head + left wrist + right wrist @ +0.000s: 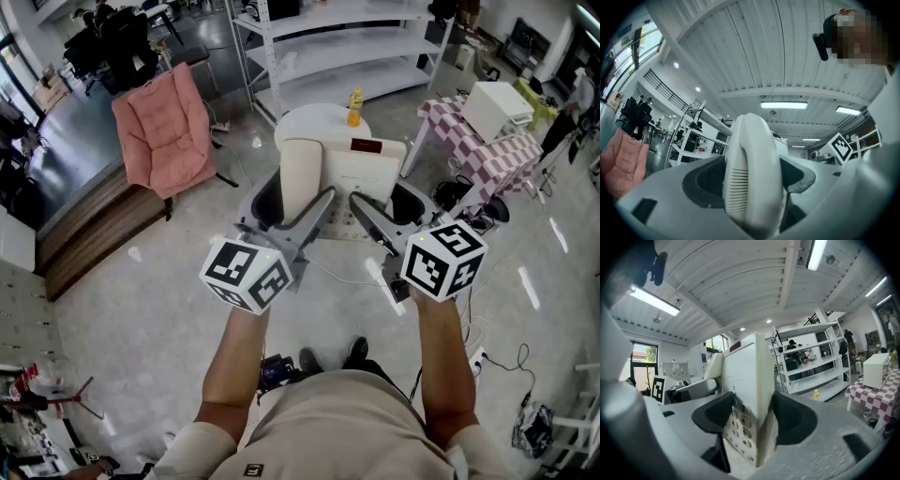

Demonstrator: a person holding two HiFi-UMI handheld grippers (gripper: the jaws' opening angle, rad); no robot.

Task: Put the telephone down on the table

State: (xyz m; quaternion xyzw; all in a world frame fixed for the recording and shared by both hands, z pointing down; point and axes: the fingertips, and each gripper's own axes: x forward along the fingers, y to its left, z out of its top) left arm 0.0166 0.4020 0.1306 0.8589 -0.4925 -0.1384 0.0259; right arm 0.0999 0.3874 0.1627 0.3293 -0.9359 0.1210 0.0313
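A cream desk telephone (361, 173) hangs in the air in front of me, held between both grippers. Its handset (300, 176) lies in the cradle on the left side. My left gripper (292, 208) is shut on that handset end; in the left gripper view the dark pads (705, 180) flank the ribbed handset (752, 178). My right gripper (386, 208) is shut on the telephone's right edge, and in the right gripper view its pads (715, 416) clamp the body (747, 380) beside the number keys. Beyond the telephone stands a round white table (319, 122).
A yellow bottle (355, 108) stands on the round table. A pink folding chair (164, 127) is at the left, white shelving (347, 47) behind, and a checked table (478, 150) with a white box (497, 108) at the right. Cables trail across the floor (506, 361).
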